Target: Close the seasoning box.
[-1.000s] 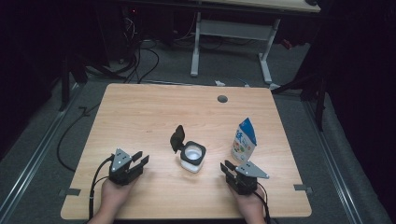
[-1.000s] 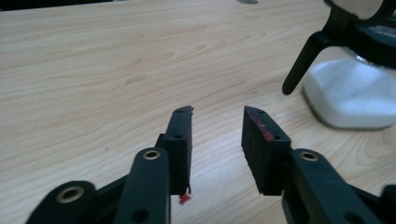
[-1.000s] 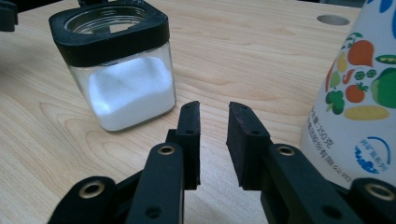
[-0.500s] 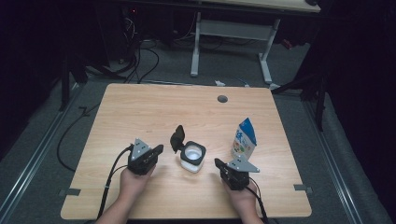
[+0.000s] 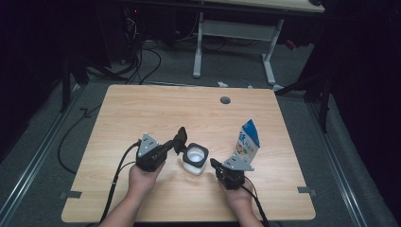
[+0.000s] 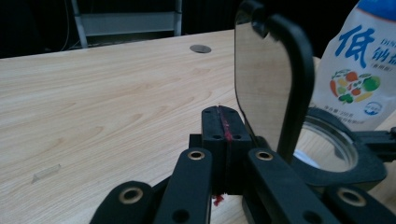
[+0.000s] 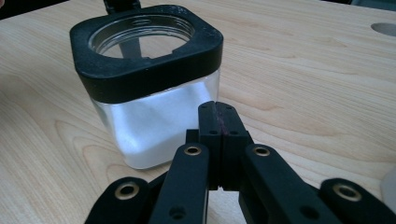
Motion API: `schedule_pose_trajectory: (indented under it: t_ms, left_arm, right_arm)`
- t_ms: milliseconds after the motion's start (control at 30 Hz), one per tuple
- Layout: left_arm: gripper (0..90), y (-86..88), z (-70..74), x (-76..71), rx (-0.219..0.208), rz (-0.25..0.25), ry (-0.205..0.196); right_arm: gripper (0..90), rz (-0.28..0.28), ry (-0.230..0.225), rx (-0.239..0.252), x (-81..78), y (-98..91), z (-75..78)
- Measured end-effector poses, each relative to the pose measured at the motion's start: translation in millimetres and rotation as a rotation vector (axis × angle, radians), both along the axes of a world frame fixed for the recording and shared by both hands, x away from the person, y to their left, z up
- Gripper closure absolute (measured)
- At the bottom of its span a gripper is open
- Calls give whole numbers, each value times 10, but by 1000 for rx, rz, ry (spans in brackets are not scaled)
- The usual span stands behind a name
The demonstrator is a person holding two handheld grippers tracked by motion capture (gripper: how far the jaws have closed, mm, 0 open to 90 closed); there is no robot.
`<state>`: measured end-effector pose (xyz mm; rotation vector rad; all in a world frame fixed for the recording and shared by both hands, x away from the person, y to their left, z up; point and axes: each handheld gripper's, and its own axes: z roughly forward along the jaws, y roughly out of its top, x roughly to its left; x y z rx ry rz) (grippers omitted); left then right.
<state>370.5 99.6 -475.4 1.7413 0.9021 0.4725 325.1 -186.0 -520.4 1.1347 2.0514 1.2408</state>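
A square glass jar [image 5: 195, 159] with a black collar holds white powder and stands near the table's front middle. Its hinged black lid [image 5: 180, 136] stands up open on the left side. My left gripper [image 5: 170, 147] is shut and empty, its tips just beside the lid's lower edge. In the left gripper view the shut jaws [image 6: 223, 122] sit left of the lid [image 6: 268, 79] and the jar's rim [image 6: 327, 151]. My right gripper [image 5: 213, 164] is shut too, pointing at the jar's right side. Its jaws [image 7: 217, 120] stop just short of the jar [image 7: 154, 88].
A blue-and-white printed bag [image 5: 248, 142] stands upright right of the jar, just behind my right gripper; the same bag [image 6: 362, 70] shows in the left gripper view. A round cable hole [image 5: 225, 100] lies near the table's far edge. A second desk's legs [image 5: 269, 56] stand beyond.
Both grippers' jaws went from spread to shut with nothing between them. The left hand moved right and up toward the lid. The right hand moved left toward the jar.
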Motion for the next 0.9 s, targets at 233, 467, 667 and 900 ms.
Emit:
schedule_pose_trajectory:
  t_ms: [233, 467, 667, 900]
  left_arm:
    - [900, -45, 0, -23, -2, -13, -2]
    - [900, -73, -2, -31, -16, -20, 3]
    - [900, -112, 10, -52, -16, -35, -2]
    - [900, -218, -19, -96, 6, -69, -3]
  right_arm:
    - [900, 12, -10, 0, -6, 52, 40]
    - [900, 28, -14, 4, -21, 95, 41]
    - [900, 29, -15, 11, -30, 98, 52]
    - [900, 32, -14, 5, -39, 105, 58]
